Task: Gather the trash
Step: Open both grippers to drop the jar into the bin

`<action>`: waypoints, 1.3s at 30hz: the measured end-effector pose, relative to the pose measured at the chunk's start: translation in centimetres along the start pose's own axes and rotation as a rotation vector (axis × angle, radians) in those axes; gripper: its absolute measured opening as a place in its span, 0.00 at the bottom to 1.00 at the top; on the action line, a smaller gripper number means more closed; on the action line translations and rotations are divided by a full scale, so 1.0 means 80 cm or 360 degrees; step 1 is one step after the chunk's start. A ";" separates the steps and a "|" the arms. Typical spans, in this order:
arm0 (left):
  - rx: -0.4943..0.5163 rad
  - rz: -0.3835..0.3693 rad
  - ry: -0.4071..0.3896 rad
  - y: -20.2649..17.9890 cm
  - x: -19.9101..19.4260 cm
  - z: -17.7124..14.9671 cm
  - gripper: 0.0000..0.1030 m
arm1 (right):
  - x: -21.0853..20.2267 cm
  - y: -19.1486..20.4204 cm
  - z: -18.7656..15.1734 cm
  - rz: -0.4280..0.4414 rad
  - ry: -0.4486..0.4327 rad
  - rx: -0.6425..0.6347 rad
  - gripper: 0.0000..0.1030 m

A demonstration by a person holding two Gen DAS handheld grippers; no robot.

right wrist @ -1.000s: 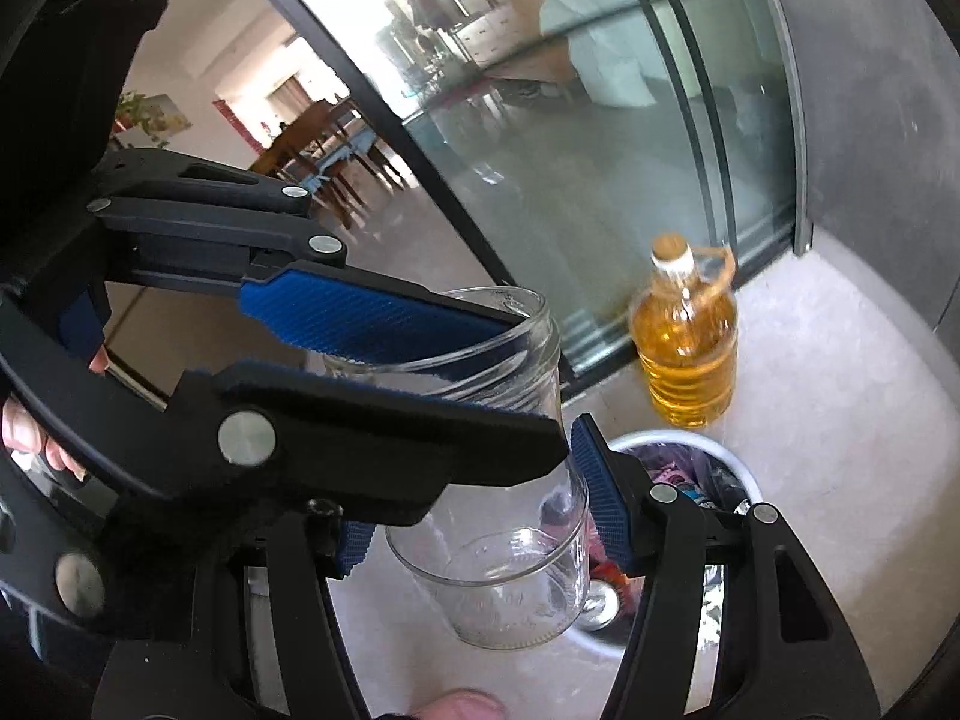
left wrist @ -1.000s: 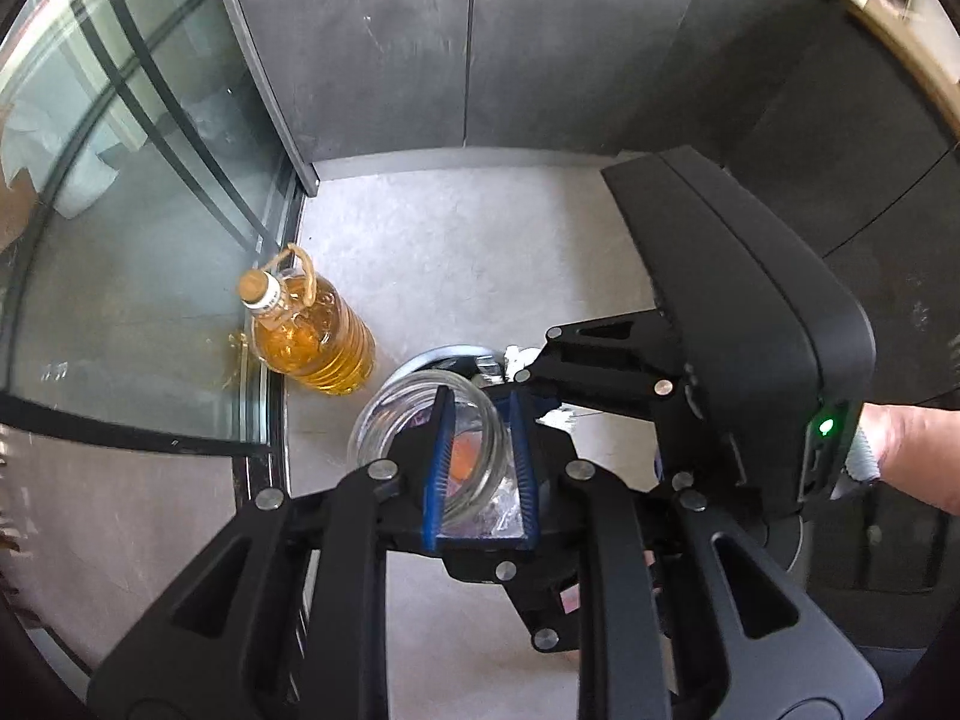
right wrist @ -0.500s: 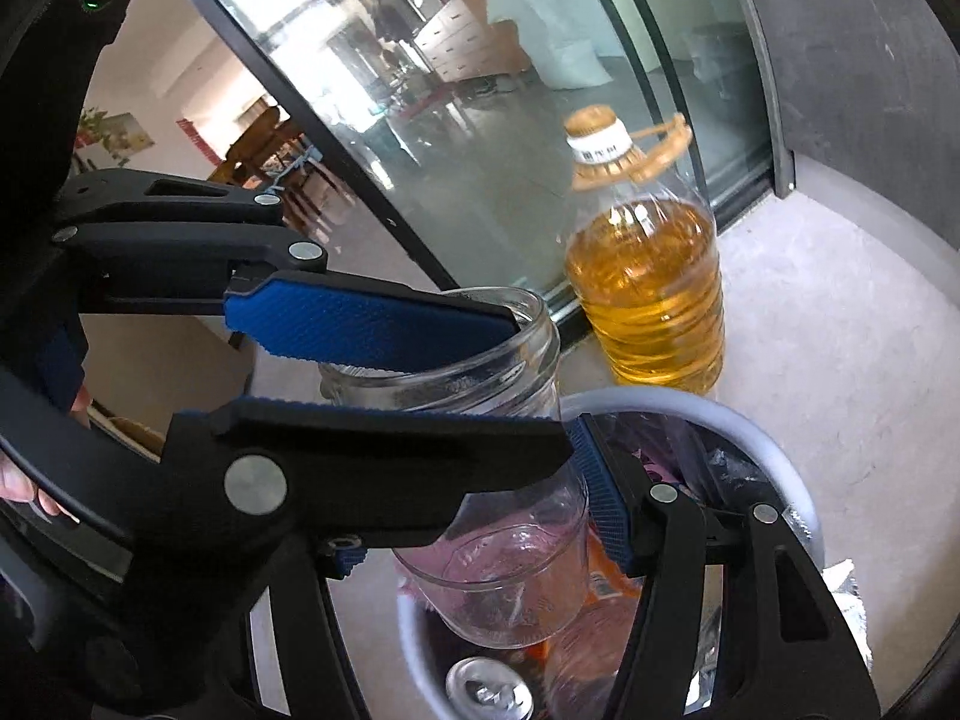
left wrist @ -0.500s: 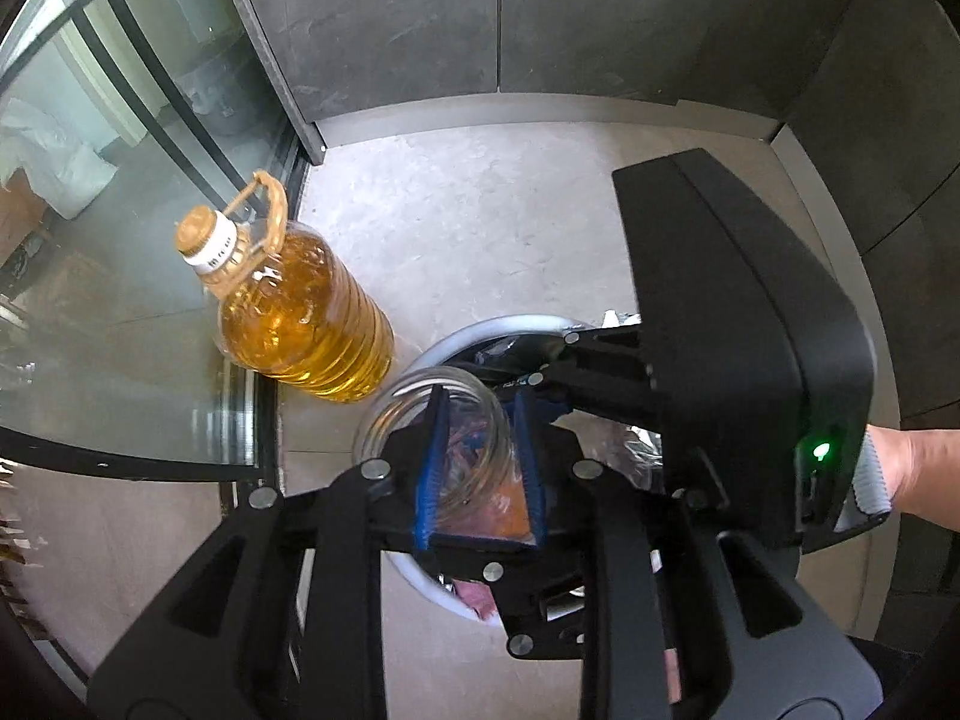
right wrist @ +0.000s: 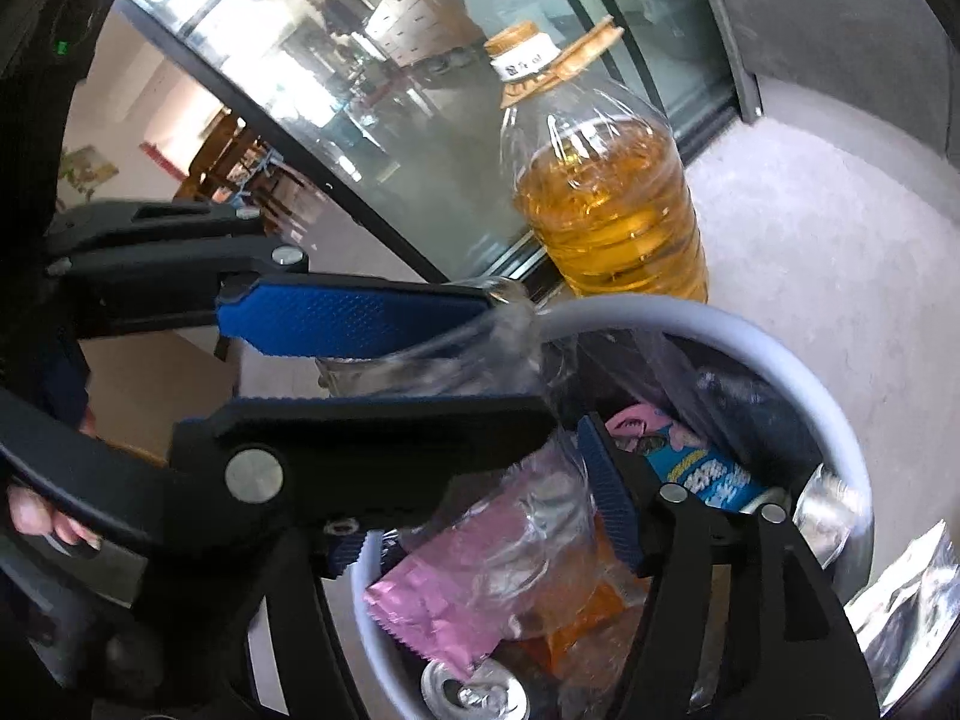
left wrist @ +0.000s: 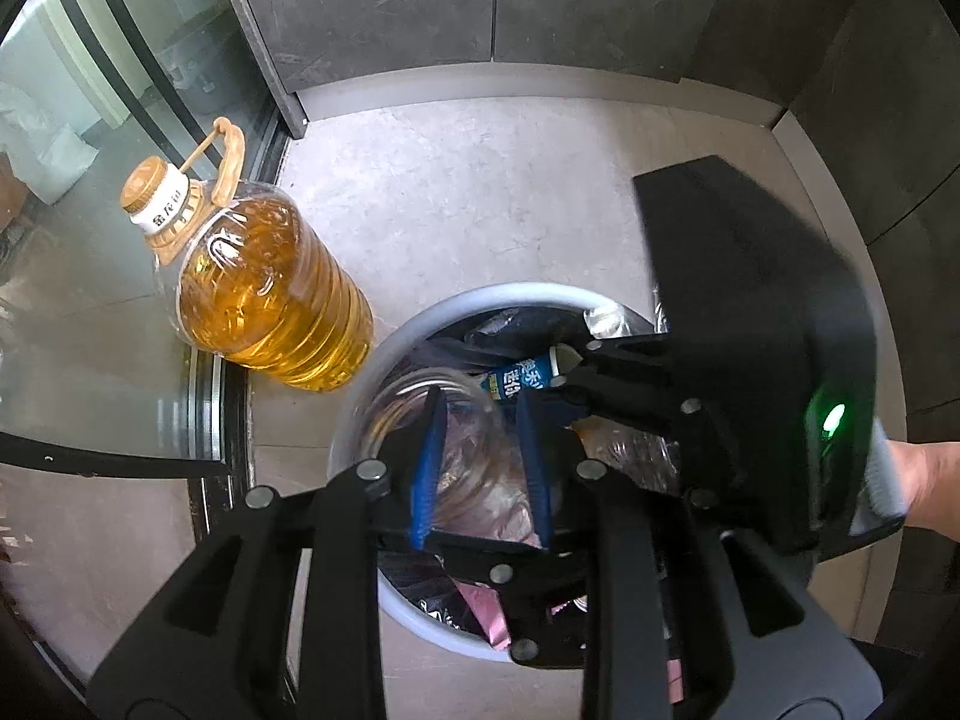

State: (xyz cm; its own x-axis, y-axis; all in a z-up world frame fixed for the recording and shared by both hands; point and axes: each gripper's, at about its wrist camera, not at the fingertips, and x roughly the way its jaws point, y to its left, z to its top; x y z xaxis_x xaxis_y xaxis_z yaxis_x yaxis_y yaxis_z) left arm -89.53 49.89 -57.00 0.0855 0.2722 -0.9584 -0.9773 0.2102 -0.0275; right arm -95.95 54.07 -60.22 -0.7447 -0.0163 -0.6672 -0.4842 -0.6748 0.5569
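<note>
Glass first: counted one glass jar, upright, lower part inside the grey bin. Counted one oil bottle just beside the bin, one drinks can inside it, one foil bag outside it. Counted two grippers: left gripper with fingers close together astride the jar's wall; right gripper just widened, jar between. Could not tell pad contact for either. Found pale stone floor under the bin, grey wall panels and glass door behind it.

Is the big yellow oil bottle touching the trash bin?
Cannot tell. In the left wrist view the oil bottle stands right beside the trash bin, maybe with a sliver of floor between. In the right wrist view the bin's rim hides the bottle's base.
</note>
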 end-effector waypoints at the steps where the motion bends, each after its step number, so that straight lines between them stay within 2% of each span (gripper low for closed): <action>1: 0.0003 0.0007 0.0003 -0.001 0.000 -0.002 0.25 | -0.002 0.000 -0.003 -0.0015 0.0005 0.0009 0.68; 3: 0.0009 0.0029 0.0009 -0.002 0.004 -0.006 0.35 | -0.003 -0.004 -0.007 -0.0028 0.0021 0.0026 0.70; 6: -0.0003 0.0040 0.0013 0.002 0.010 -0.011 0.36 | -0.009 -0.005 -0.013 -0.0060 0.0027 0.0026 0.73; 8: -0.0048 0.0020 0.0011 0.006 0.011 -0.014 0.36 | -0.015 -0.006 -0.017 -0.0027 0.0010 0.0056 0.76; 10: -0.0057 0.0014 0.0028 0.010 0.015 -0.013 0.38 | -0.015 -0.005 -0.021 -0.0049 0.0019 0.0041 0.82; 13: -0.0043 0.0043 0.0061 0.013 0.021 -0.013 0.42 | -0.010 -0.009 -0.023 -0.0038 0.0068 0.0090 0.82; 17: -0.0007 0.0089 0.0103 0.010 0.025 -0.015 0.47 | -0.019 -0.006 -0.023 -0.0052 0.0043 0.0112 0.82; 20: 0.0010 0.0121 0.0116 0.008 0.020 -0.018 0.54 | -0.025 0.001 -0.024 -0.0079 0.0052 0.0094 0.82; 22: 0.0031 0.0159 0.0105 0.004 0.016 -0.019 0.67 | -0.025 0.004 -0.023 -0.0083 0.0081 0.0081 0.82; 27: 0.0087 0.0186 0.0097 -0.007 0.005 -0.014 0.74 | -0.043 0.002 -0.029 -0.0106 0.0092 0.0135 0.82; 34: 0.0063 0.0157 0.0100 -0.012 -0.003 -0.008 0.76 | -0.072 -0.001 -0.034 -0.0123 0.0070 0.0193 0.82; 39: 0.0050 0.0168 0.0078 -0.014 -0.030 -0.002 0.76 | -0.096 0.008 -0.029 -0.0126 0.0045 0.0186 0.82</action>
State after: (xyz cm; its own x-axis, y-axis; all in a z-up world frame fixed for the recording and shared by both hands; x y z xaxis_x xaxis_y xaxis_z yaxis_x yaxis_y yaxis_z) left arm -88.65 48.83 -54.71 -0.0280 0.2483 -0.9683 -0.9737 0.2125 0.0826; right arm -89.49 52.06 -55.90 -0.6896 0.0117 -0.7241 -0.5924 -0.5844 0.5546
